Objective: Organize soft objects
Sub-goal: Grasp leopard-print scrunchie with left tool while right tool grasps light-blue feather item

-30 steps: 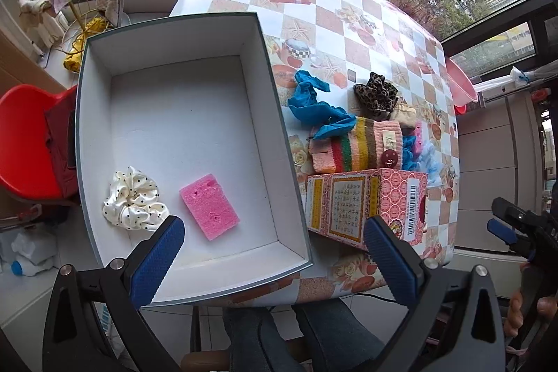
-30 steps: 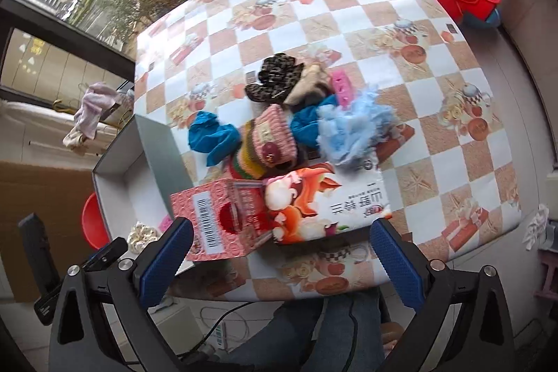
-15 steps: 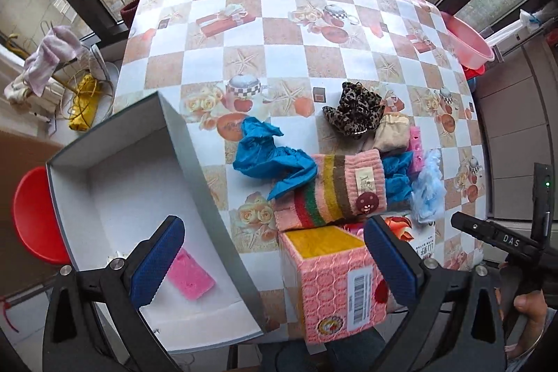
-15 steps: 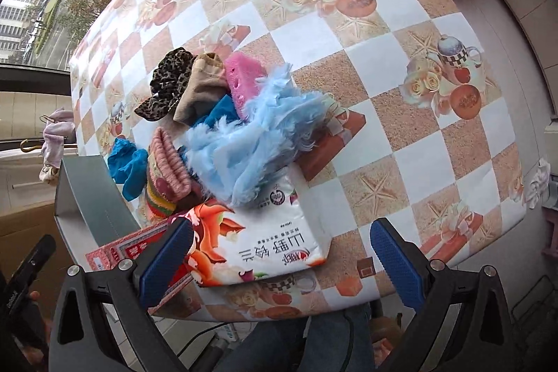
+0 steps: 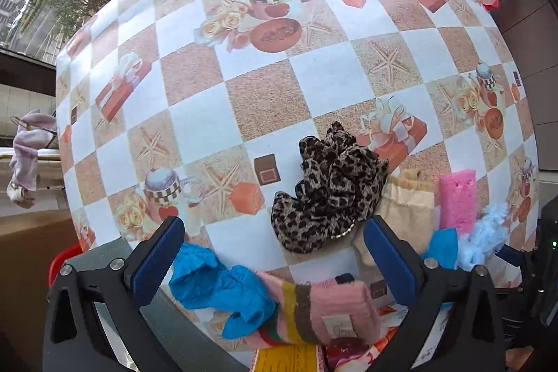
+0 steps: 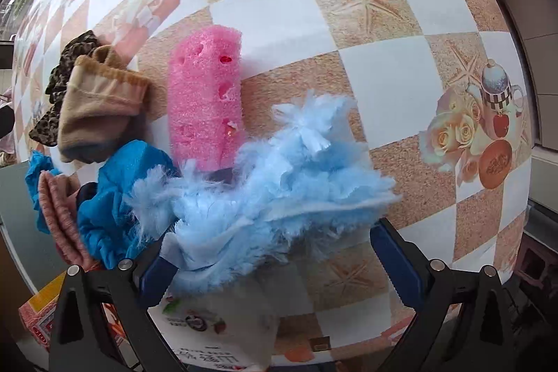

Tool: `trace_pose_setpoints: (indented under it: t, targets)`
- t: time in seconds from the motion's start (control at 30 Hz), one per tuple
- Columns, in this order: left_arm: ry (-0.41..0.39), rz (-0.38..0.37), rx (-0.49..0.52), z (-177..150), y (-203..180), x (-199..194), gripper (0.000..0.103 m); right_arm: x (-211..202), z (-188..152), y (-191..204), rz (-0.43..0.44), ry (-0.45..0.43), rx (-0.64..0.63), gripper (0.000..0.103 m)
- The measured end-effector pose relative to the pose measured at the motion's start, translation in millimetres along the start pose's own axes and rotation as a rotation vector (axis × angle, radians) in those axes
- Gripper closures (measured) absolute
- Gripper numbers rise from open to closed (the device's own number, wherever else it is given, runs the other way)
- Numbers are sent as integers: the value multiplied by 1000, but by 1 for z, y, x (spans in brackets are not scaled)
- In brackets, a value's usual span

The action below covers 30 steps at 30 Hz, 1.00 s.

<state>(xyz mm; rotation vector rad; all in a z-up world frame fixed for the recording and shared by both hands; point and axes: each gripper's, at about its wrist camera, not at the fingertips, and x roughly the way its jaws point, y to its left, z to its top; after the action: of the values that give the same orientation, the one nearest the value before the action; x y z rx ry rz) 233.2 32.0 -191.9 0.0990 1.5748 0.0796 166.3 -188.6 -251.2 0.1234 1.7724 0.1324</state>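
Fluff, pale blue (image 6: 265, 194), lies just below the pink sponge (image 6: 205, 93); light, limp, squashy, so pinch deep through its thick middle; right gripper (image 6: 275, 253) wide open around it; left gripper (image 5: 275, 253) wide open, empty, near leopard scrunchie (image 5: 327, 190).

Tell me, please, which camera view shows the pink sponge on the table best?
The right wrist view: the pink sponge fills the upper middle, its holes clear, only its near end tucked behind the light blue fluffy duster. In the left wrist view it appears small near the right edge, beside the beige pouch.
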Motion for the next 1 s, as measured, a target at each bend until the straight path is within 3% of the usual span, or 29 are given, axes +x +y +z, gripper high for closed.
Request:
trace_pose_setpoints:
  t: [0.13,0.37,0.5,0.63,0.83,1.0]
  targets:
    - [58,-1,-13,9,-3,31,0,4,6,-31,-65,-4,22,1]
    - [44,174,-95,23,24,53,0,-1,5,-93,-90,-10,114,1]
    - [22,51,-163,22,41,41,0,-17,-6,-111,-31,-69,145,1]
    - [13,38,-136,17,34,39,0,-30,-17,-112,50,-124,109,1]
    - [61,-43,-210,19,29,65,0,-12,-11,-99,18,-112,54,1]
    - [77,-69,-204,18,23,77,0,4,6,-87,-28,-98,46,1]
